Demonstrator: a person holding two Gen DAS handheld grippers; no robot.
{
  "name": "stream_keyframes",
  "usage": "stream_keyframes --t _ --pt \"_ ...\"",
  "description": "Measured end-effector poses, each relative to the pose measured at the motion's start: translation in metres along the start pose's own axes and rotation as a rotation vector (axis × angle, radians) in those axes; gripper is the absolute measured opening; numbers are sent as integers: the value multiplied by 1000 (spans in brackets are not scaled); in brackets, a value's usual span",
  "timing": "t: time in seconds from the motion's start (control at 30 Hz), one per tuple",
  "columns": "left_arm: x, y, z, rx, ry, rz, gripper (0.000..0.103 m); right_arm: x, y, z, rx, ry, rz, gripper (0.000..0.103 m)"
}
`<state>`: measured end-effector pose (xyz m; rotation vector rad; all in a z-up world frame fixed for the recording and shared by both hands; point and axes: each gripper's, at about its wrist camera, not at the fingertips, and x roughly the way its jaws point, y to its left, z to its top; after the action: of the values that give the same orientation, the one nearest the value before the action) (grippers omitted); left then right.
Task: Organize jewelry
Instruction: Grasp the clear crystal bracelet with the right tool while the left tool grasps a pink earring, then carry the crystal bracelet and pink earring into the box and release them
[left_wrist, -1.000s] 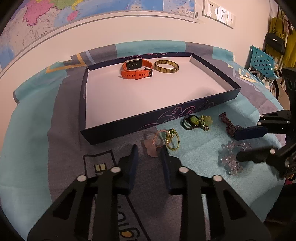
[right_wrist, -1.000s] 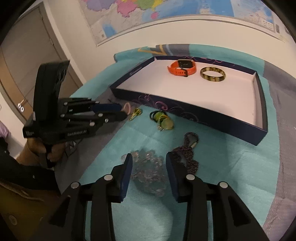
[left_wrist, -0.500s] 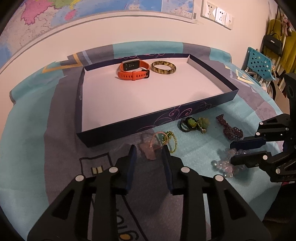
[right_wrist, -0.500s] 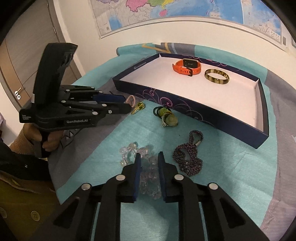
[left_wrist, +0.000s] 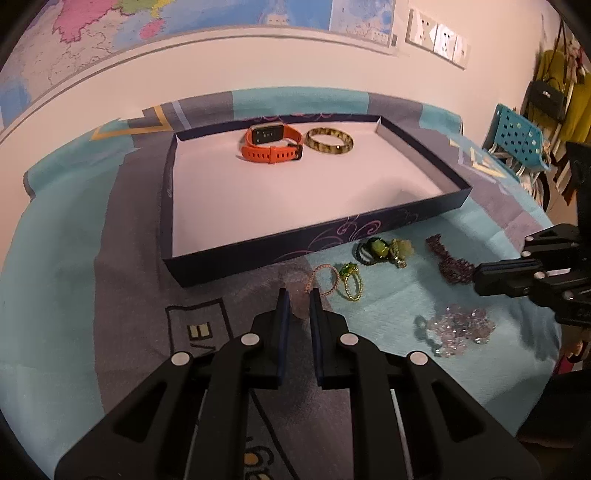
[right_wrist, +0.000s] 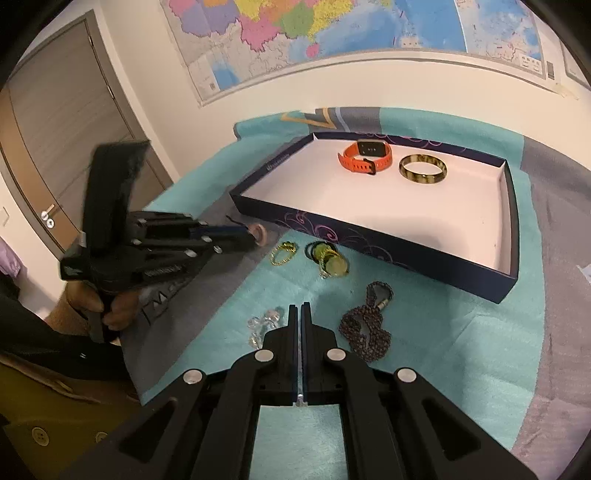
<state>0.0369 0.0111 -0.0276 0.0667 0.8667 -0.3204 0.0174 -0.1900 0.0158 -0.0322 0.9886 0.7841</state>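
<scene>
A dark blue tray (left_wrist: 369, 227) holds an orange watch (left_wrist: 271, 144) and a tortoiseshell bangle (left_wrist: 328, 138). On the cloth in front lie a pink bracelet (left_wrist: 300, 301), gold-green rings (left_wrist: 351, 280), a green charm cluster (left_wrist: 380, 251), a dark beaded bracelet (left_wrist: 450, 264) and a clear crystal bracelet (left_wrist: 458, 326). My left gripper (left_wrist: 299, 295) is shut on the pink bracelet (right_wrist: 258, 232). My right gripper (right_wrist: 299, 312) is shut, with the crystal bracelet (right_wrist: 264, 325) beside and under its tips; the crystal bracelet lies loose on the cloth in the left wrist view.
The tray (right_wrist: 369, 243) sits on a teal and grey cloth (right_wrist: 424, 350). A wall with a map stands behind. A blue perforated chair (left_wrist: 517, 136) and hanging clothes are at the far right. A door (right_wrist: 55, 147) is at the left.
My left gripper has closed on the pink bracelet. My right gripper has closed fully and drawn back and up from the crystal bracelet.
</scene>
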Motion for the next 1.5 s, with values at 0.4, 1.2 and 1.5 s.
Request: stream_keyframes --t 0.4,1.2,1.5 --pt "-8 3 -1 -31 -18 -25 12 16 20 -20 -132 88 -85 21" --pt "-23 6 46 -42 -109 -51 12 -31 -4 51 -82 -145 -71 21" --pt "4 14 77 -54 -91 -35 12 -13 -43 98 -50 -173 -102 20"
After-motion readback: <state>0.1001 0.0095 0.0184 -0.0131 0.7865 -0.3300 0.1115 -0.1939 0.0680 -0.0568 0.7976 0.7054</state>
